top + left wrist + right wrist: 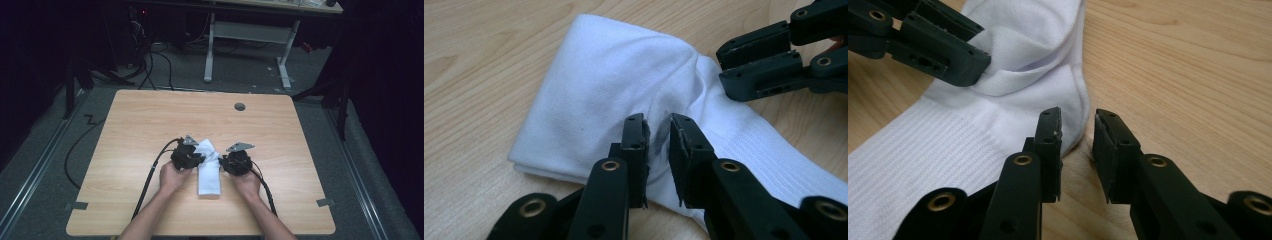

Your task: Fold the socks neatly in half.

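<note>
Close in, the left gripper (658, 150) has its jaws a narrow gap apart over a raised fold of the white sock (594, 95), not clearly pinching it; the right gripper (1077, 145) sits likewise parted at the sock's (998, 120) edge, holding nothing. Farther out, the sock (208, 170) lies folded mid-table (150, 120) between both hands. Likely light, limp and non-slip knit; it should bunch when lifted, so a hold on the thick ribbed cuff or a doubled fold looks safest.

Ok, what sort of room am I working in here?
Probably a lab or workshop: a bare wooden table on grey floor, a height-adjustable desk frame behind, loose cables and dark curtained sides.
</note>
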`<action>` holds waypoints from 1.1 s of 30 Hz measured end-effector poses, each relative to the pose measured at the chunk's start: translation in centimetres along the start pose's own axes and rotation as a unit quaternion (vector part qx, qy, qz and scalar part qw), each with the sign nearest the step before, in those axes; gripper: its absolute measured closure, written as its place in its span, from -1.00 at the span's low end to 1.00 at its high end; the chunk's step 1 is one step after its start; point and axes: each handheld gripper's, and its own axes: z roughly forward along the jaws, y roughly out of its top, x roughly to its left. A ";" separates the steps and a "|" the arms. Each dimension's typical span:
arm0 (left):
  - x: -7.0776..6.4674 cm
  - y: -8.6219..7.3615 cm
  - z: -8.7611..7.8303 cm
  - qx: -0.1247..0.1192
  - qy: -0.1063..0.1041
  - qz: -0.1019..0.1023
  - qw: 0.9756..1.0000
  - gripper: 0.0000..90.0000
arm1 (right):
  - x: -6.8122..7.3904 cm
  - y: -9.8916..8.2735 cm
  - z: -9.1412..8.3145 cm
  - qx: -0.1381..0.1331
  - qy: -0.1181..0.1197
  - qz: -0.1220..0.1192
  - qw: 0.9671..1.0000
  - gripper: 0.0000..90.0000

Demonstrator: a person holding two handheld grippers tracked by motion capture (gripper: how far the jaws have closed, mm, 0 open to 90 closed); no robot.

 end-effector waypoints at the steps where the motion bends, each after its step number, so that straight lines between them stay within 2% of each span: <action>1: 0.0 0.1 0.1 0.000 0.001 0.000 1.000 0.71 | -0.1 0.1 0.0 0.001 -0.002 -0.003 1.000 0.62; 7: 0.0 0.5 0.4 -0.004 0.004 -0.005 1.000 0.68 | -0.7 0.4 0.2 0.007 -0.017 -0.006 1.000 0.62; 9: -0.2 0.5 0.3 -0.004 0.017 0.001 1.000 0.56 | -0.8 0.4 0.3 0.005 -0.015 -0.003 1.000 0.62; 12: -0.3 0.7 -0.1 -0.009 0.025 0.004 1.000 0.37 | -0.8 0.4 0.3 0.006 -0.014 -0.005 1.000 0.62; 16: 0.1 0.9 -1.0 -0.027 0.025 -0.014 0.999 0.18 | -0.9 0.4 0.2 0.004 -0.011 -0.002 1.000 0.65; 19: 0.6 1.0 -1.6 -0.032 0.052 -0.018 0.998 0.09 | -0.9 0.3 0.0 0.006 -0.010 -0.004 1.000 0.70; 22: 1.4 1.0 -2.1 -0.039 0.077 -0.039 0.995 0.02 | -0.9 0.3 -0.2 0.003 -0.005 -0.004 1.000 0.76; 24: 2.1 1.0 -2.3 -0.044 0.098 -0.063 0.992 0.02 | -0.8 0.4 -0.3 0.002 -0.005 -0.004 1.000 0.78; 27: 3.2 1.0 -2.3 -0.046 0.110 -0.090 0.989 -0.02 | -0.6 0.8 -0.7 -0.012 -0.002 -0.004 1.000 0.79; 29: 3.8 1.1 -2.0 -0.036 0.110 -0.101 0.988 -0.06 | -0.3 1.3 -1.1 -0.020 0.003 -0.001 1.000 0.80; 31: 4.3 1.3 -1.5 -0.021 0.108 -0.106 0.988 -0.09 | 0.0 2.1 -1.3 -0.023 0.005 -0.010 1.000 0.79; 33: 4.5 1.4 -1.2 -0.023 0.101 -0.114 0.988 -0.12 | 0.2 2.8 -1.5 -0.029 0.010 -0.009 0.999 0.79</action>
